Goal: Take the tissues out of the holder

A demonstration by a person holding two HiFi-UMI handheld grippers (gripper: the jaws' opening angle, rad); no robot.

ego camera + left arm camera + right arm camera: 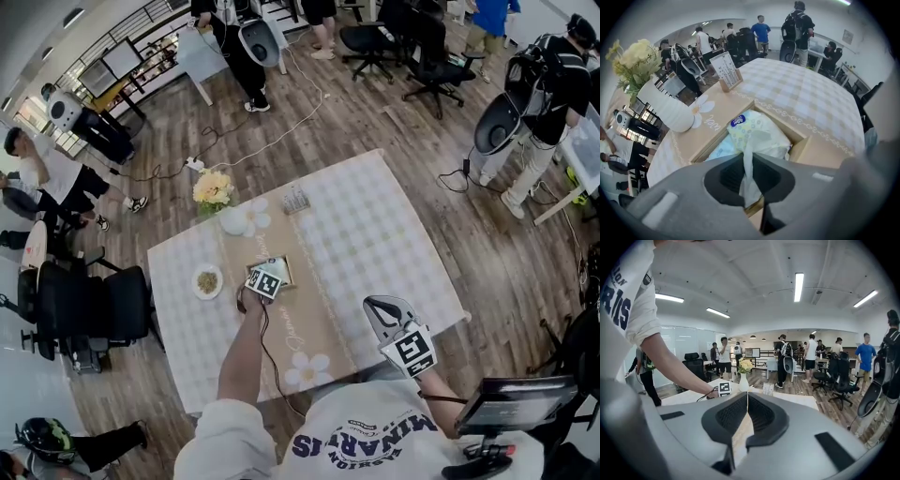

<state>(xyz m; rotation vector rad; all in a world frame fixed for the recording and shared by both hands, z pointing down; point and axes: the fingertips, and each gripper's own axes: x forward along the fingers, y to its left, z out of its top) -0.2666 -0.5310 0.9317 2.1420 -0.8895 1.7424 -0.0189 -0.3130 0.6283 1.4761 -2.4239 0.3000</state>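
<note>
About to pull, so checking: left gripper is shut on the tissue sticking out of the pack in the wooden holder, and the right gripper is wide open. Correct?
No: the right gripper is shut, nothing between its jaws, as the right gripper view shows. The left gripper is indeed shut on the tissue from the pack in the wooden holder.
</note>
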